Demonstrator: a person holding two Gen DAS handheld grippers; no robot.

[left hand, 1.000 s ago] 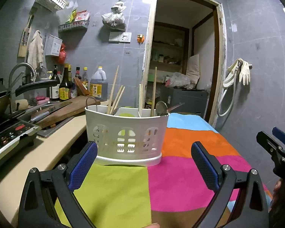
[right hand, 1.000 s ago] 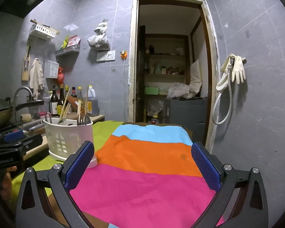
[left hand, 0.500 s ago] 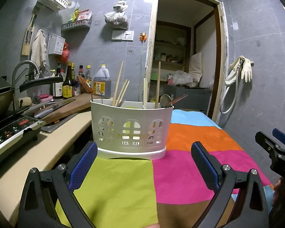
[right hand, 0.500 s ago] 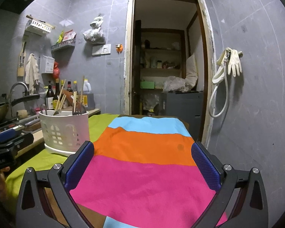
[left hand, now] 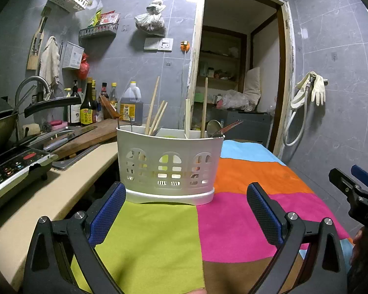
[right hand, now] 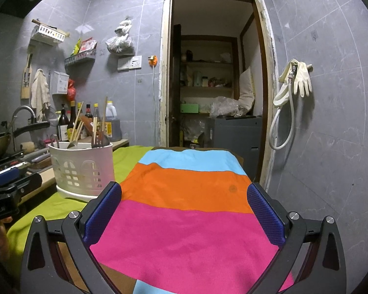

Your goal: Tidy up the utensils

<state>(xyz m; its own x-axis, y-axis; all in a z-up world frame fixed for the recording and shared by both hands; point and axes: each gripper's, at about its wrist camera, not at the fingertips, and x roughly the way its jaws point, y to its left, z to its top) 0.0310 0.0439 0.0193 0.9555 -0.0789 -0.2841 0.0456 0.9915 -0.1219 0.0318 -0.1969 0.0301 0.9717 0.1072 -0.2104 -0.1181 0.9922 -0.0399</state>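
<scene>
A white perforated utensil holder (left hand: 169,166) stands on the colourful cloth (left hand: 159,240), straight ahead of my left gripper (left hand: 185,201). Wooden chopsticks (left hand: 152,106), a metal spoon (left hand: 213,128) and dark-handled cutlery stick up out of it. My left gripper is open and empty, its fingertips just short of the holder's base. In the right wrist view the holder (right hand: 82,169) sits at the left, and my right gripper (right hand: 184,203) hangs open and empty over the pink and orange stripes (right hand: 184,220) of the cloth. No loose utensil shows on the cloth.
A countertop (left hand: 49,196) at the left carries an induction cooker (left hand: 14,164), a wok (left hand: 2,125), a cutting board with a knife (left hand: 78,134) and several bottles (left hand: 88,107). An open doorway (right hand: 213,85) lies behind, and a grey tiled wall (right hand: 331,134) with hanging gloves closes the right.
Both grippers have dropped lower and tilted up a little, so the holder sits higher in both views. Neither has opened, shut or taken anything.
</scene>
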